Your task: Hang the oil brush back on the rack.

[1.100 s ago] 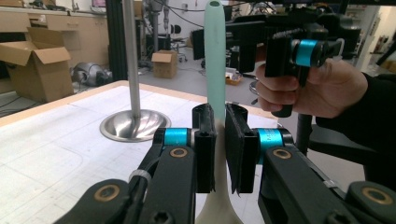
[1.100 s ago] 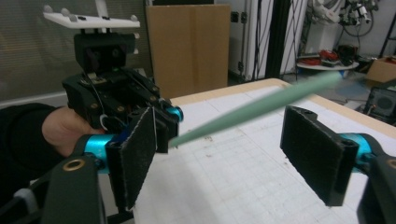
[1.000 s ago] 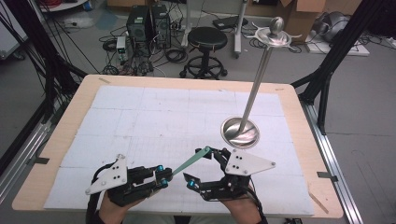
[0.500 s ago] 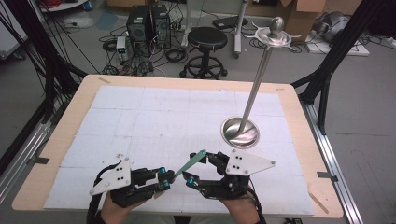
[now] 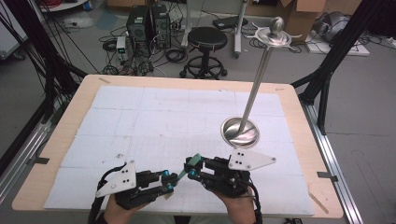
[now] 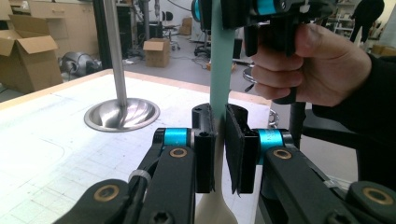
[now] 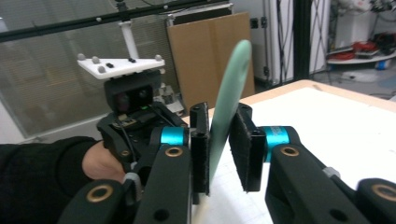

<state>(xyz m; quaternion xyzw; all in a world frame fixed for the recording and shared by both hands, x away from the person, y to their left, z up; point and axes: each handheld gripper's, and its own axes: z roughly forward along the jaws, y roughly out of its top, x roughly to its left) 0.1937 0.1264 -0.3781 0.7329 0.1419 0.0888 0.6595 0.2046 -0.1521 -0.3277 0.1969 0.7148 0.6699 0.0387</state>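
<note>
A mint-green flat strip (image 5: 196,158) spans the short gap between my two grippers near the table's front edge. In the left gripper view the strip (image 6: 218,70) stands upright between the left gripper's (image 6: 217,149) pads, which press on it; its top runs into the right gripper (image 6: 261,9) held by a hand. The right gripper's (image 7: 219,144) pads close on the strip (image 7: 231,79), whose rounded end sticks up above them. In the high view the left gripper (image 5: 168,182) and the right gripper (image 5: 190,167) sit almost tip to tip.
A steel stand with a round dished base (image 5: 240,132) and a tall leaning pole (image 5: 257,88) rises at the right of the white mat (image 5: 154,121). The base (image 6: 121,114) lies beyond the left gripper. A stool and computers stand on the floor behind the table.
The two grippers have drawn closer together along the strip, so less of it shows between them. The stand has not moved.
</note>
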